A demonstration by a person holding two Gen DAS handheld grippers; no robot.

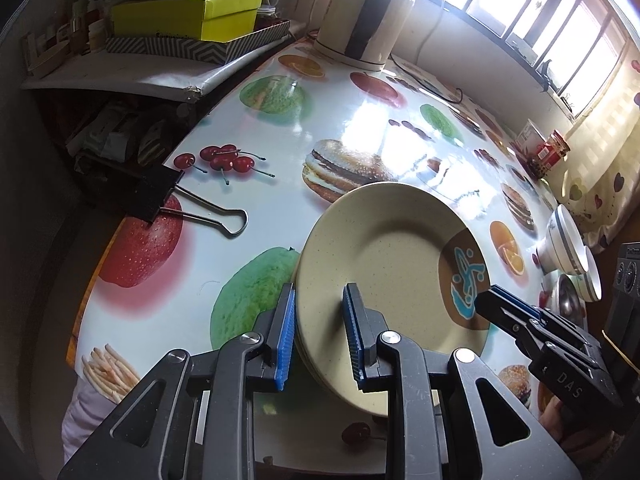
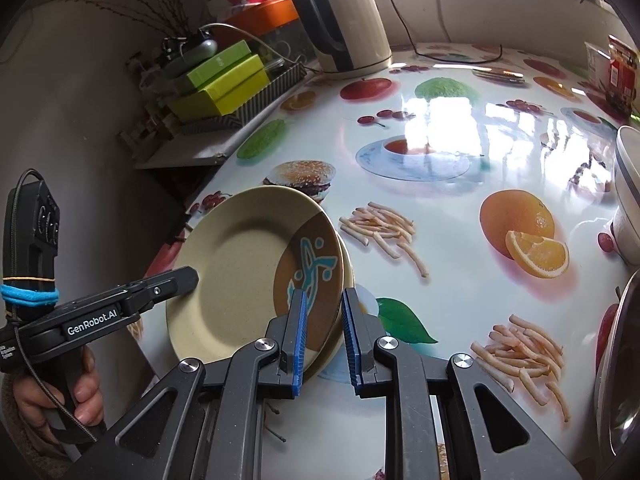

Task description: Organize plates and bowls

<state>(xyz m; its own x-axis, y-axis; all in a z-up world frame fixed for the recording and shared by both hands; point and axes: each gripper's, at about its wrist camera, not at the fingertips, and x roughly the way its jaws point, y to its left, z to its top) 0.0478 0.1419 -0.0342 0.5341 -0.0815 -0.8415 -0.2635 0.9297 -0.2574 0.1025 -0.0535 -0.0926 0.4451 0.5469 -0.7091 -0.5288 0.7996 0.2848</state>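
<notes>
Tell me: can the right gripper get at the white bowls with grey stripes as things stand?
Probably not yet: the right gripper straddles the rim of the beige plate stack, jaws around it. The white bowls with grey stripes sit apart to its right, with nothing visible between.

- A table under a glossy cloth printed with fruit, burgers and fries carries everything.
- A stack of beige plates sits near the front edge, its left side tipped up.
- A black binder clip grips the left edge.
- A cream kettle stands at the far side.
- White bowls sit at the right, a steel bowl just nearer.
- A red jar stands far right.
</notes>
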